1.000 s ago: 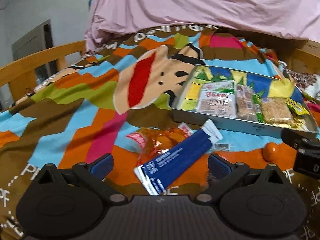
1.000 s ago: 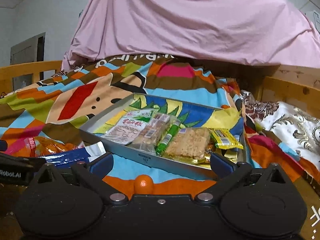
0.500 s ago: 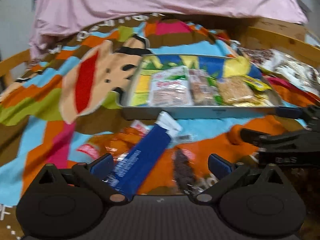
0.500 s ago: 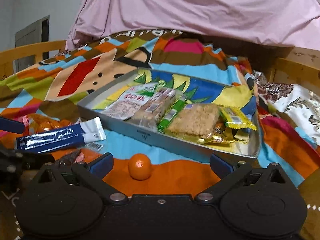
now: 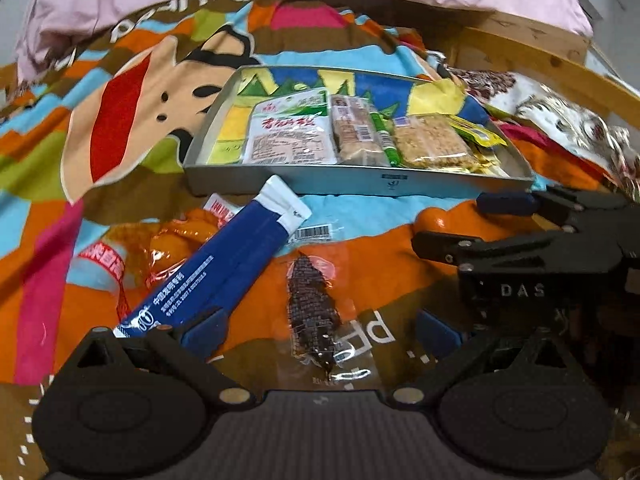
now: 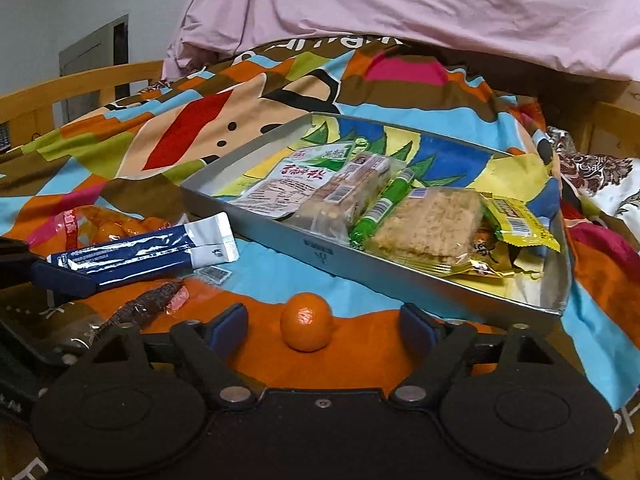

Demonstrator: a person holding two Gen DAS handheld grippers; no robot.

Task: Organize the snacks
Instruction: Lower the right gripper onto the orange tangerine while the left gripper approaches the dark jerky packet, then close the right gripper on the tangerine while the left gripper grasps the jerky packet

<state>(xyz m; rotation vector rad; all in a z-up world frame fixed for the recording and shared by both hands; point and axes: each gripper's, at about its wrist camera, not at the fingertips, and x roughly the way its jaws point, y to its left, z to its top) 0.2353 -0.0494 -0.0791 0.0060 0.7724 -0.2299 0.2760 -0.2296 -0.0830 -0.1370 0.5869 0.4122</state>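
Note:
A grey metal tray point(image 5: 360, 184) point(image 6: 360, 264) on the colourful blanket holds several wrapped snacks. In front of it lie a blue-and-white packet point(image 5: 216, 268) point(image 6: 136, 250), an orange snack bag point(image 5: 160, 248) point(image 6: 108, 224), a clear-wrapped dark snack point(image 5: 312, 312) point(image 6: 144, 304) and a small orange point(image 6: 306, 322) point(image 5: 434, 220). My left gripper point(image 5: 320, 328) is open, its fingers either side of the dark snack. My right gripper point(image 6: 322, 322) is open with the orange between its fingers; it also shows in the left wrist view point(image 5: 464, 220).
A pink sheet point(image 6: 400, 12) is heaped behind the tray. Wooden bed rails run on the left point(image 6: 80, 84) and right point(image 5: 552, 60). A patterned white cloth point(image 5: 568, 120) lies right of the tray.
My left gripper swung right from the blue packet and now frames the dark snack. My right gripper drew closer to the orange, which now sits between its fingers.

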